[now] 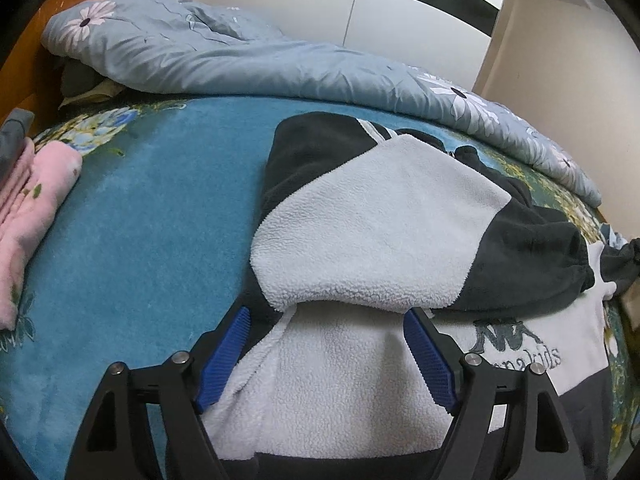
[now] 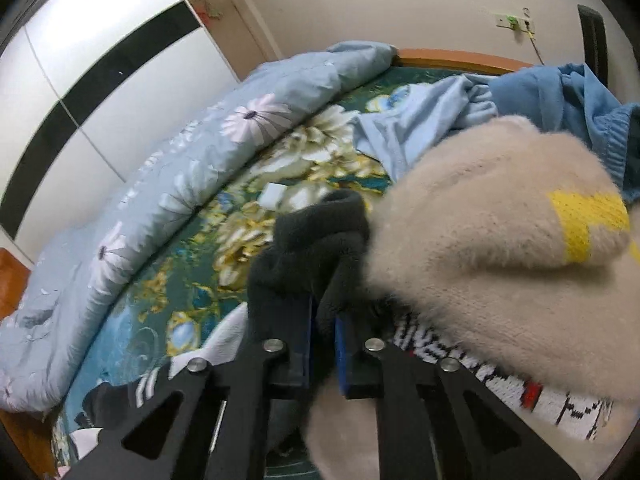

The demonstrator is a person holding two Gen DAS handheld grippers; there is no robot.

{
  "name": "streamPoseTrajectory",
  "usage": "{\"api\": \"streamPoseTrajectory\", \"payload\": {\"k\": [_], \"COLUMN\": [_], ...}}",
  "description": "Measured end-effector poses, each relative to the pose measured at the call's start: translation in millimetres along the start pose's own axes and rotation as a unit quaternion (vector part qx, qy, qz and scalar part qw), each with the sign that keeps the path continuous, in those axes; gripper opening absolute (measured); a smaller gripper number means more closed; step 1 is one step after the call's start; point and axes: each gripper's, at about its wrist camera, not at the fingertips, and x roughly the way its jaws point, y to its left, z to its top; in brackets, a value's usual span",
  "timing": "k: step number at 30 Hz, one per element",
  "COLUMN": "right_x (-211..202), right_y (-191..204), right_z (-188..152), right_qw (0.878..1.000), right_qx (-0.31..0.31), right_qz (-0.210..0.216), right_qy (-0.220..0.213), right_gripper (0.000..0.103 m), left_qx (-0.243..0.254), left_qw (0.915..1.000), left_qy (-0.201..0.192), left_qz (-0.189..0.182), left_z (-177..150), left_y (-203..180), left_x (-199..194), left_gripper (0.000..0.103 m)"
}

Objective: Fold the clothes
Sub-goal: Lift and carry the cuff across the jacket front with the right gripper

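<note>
two handheld grippers working a black and white fleece top on a bed.

the left gripper [image 1: 326, 326] has its blue pads [image 1: 224, 360] spread wide apart over the fleece top [image 1: 360, 220], which lies part folded on the blue floral blanket [image 1: 152, 220]. the right gripper [image 2: 323, 320] is clamped on a dark fleece cuff [image 2: 316, 248] raised above the bed, just beside a fuzzy beige sweater [image 2: 500, 240]. a pale blue quilt [image 1: 200, 52] lies along the far edge; folded pink cloth [image 1: 28, 216] sits far left.
</note>
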Motion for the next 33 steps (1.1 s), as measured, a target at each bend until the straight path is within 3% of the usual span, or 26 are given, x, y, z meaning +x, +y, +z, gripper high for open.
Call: {"api": "streamPoseTrajectory", "payload": {"k": [4, 8, 14, 20, 27, 33], "right_x": [-25, -61, -115, -119, -99, -79], "right_y": [29, 86, 200, 282, 349, 384], "right_z": [3, 1, -41, -102, -178, -250], "right_qw": [0.999, 0.992, 0.961, 0.943, 0.927, 0.911], "right_qx": [-0.029, -0.107, -0.252, -0.295, -0.29, -0.322], "right_qz": [0.01, 0.026, 0.078, 0.145, 0.236, 0.252], "right_qy": [-0.028, -0.057, -0.081, -0.043, 0.013, 0.061], "right_gripper": [0.007, 0.007, 0.007, 0.007, 0.007, 0.007], "left_qx": [-0.011, -0.028, -0.061, -0.109, -0.158, -0.165], "left_qw": [0.9999, 0.999, 0.9965, 0.9889, 0.982, 0.9798], "left_qy": [-0.002, -0.006, -0.019, -0.05, -0.051, -0.045], "left_qz": [-0.012, -0.035, -0.055, -0.088, -0.09, -0.103], "left_z": [0, 1, 2, 2, -7, -8], "left_y": [3, 9, 20, 43, 83, 87], "left_x": [0, -1, -9, -43, -61, -62], "left_gripper": [0.083, 0.085, 0.085, 0.085, 0.085, 0.085]}}
